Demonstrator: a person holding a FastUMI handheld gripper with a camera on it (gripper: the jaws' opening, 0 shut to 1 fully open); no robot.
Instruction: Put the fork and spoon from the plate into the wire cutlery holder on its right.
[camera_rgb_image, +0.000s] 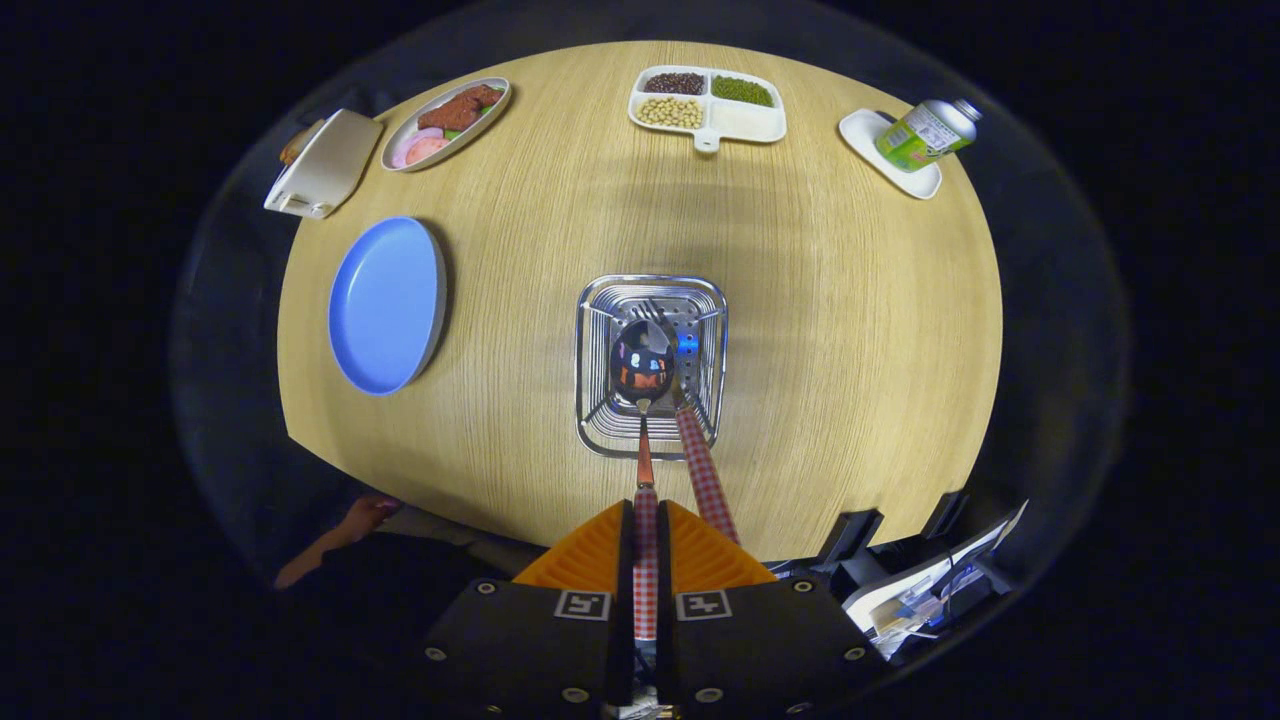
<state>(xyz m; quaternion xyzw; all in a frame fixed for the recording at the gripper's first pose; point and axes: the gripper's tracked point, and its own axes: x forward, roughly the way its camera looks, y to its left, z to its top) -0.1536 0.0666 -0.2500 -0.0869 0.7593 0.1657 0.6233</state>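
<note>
Gripper (645, 545) clamped on spoon (642, 370) handle, bowl inside wire holder (600, 420) beside fork (700, 460)

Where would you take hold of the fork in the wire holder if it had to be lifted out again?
By its checked handle, from above. The fork stands head down in the wire cutlery holder, its handle leaning out over the rim beside the spoon, which the gripper is shut on. Only the handle is free; the tines sit inside.

Bright overhead light, sharp centre, fisheye bending, dark blurred rim
</note>
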